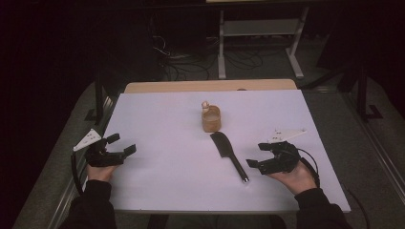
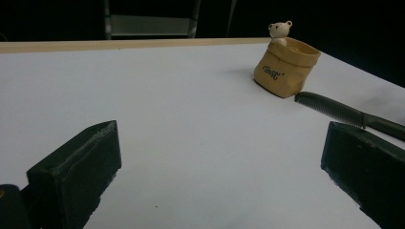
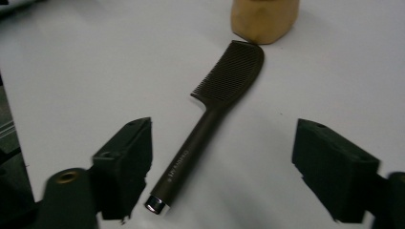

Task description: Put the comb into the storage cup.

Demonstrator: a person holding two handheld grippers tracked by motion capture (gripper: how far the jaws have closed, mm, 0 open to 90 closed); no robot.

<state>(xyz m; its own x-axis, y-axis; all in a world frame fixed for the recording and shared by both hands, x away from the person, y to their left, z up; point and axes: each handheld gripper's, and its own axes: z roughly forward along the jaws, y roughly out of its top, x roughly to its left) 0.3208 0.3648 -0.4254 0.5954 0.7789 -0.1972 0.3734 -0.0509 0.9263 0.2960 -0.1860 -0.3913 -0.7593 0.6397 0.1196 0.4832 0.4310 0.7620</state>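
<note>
Comb [image 3: 210, 119] btwn open right tongs [image 3: 229, 167], untouched.

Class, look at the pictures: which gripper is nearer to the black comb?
Right. The right gripper sits just beside the comb's handle, jaws open toward it; the left gripper rests far off near the table's opposite edge.
</note>
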